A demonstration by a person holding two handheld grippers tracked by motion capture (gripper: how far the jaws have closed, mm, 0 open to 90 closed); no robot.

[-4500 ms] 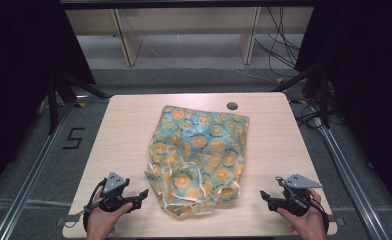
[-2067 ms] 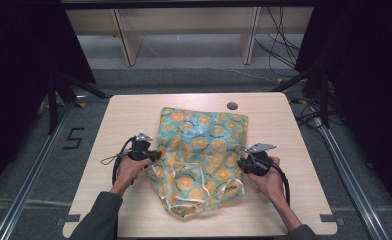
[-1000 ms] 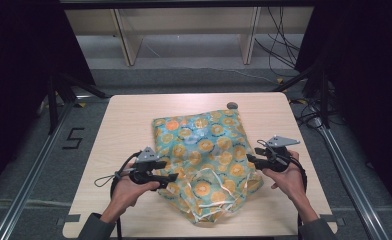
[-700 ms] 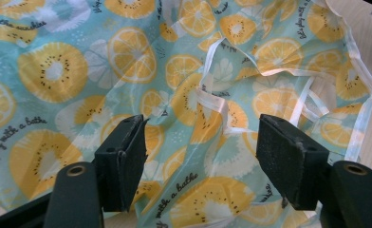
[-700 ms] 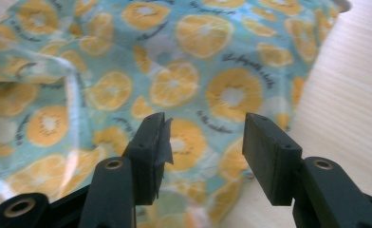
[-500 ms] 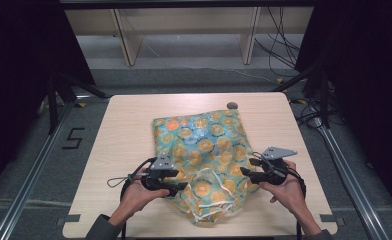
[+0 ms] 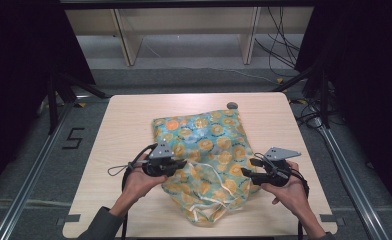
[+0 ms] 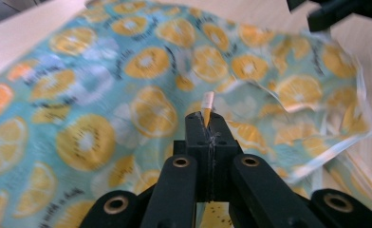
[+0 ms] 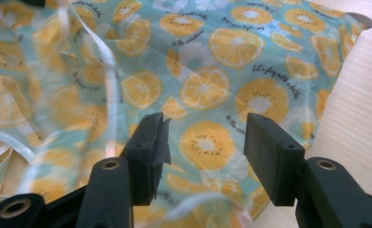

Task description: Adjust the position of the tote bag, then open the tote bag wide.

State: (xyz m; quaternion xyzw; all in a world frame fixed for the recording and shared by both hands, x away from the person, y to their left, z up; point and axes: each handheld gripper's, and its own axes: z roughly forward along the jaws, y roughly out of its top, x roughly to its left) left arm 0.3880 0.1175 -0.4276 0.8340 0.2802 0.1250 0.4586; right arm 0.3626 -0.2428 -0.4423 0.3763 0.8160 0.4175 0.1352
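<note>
A pale wooden table (image 7: 119, 130) with rounded corners holds one thing to be handled: a single turquoise bag of thin, glossy material printed with orange and kiwi slices (image 7: 209, 150). Two hands, each holding one black two-jaw gripper, come in from the near edge.

At the left, the left gripper (image 7: 181, 164) sits against the bag's left edge, about halfway down its length. In the left gripper view its jaws have just been closing and are now clenched tight together, with a small fold of the printed bag (image 8: 206, 105) pinched between the tips and sticking up above them.

In the middle, the bag lies flat on the table, nearer the person than the far edge. Its long axis runs from the far side of the table toward the person, leaning slightly to the right as it comes nearer. The far end is broad and flat; the near end is crumpled and narrower, with several thin white cord loops (image 7: 214, 192) spilling across it.

One small dark round spot (image 7: 231, 105) sits on the table just beyond the bag's far right corner.

At the right, the right gripper (image 7: 247, 172) rests at the bag's right edge. Its jaws have just been opening and stand apart over the printed surface (image 9: 208, 137), gripping nothing.
</note>
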